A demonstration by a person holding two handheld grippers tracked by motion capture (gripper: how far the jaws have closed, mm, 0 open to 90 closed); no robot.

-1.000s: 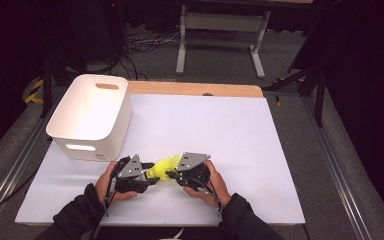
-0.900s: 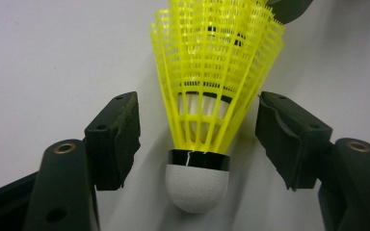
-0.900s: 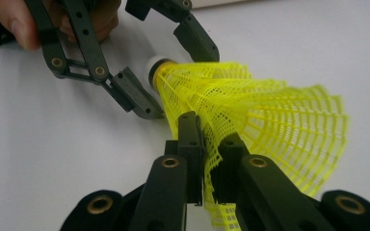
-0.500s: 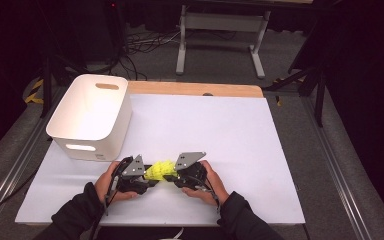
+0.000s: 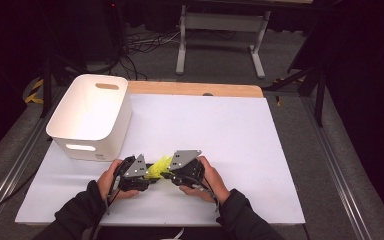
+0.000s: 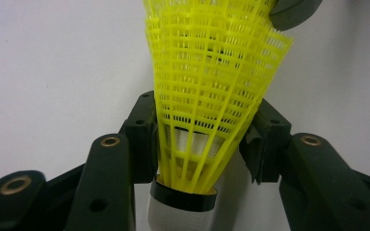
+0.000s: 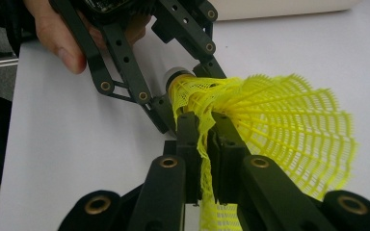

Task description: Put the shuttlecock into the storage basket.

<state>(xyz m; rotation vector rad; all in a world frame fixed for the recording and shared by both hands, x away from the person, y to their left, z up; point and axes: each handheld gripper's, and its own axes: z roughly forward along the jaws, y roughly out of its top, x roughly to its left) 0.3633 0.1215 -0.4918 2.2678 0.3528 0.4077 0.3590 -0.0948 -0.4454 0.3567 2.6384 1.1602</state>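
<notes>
Between the earlier frames and now, the two grippers have come closer together over the near part of the white table (image 5: 260,150), and the jaws of the left gripper (image 6: 204,144) have just been closing around the narrow end of the yellow shuttlecock (image 6: 212,91), near its white cork; whether the pads already press on it I cannot tell. The right gripper (image 7: 206,144) has its jaws almost fully closed, pinching the edge of the net skirt. Held between both grippers, the shuttlecock (image 5: 159,166) is a little in front of the white bin (image 5: 87,117).
</notes>
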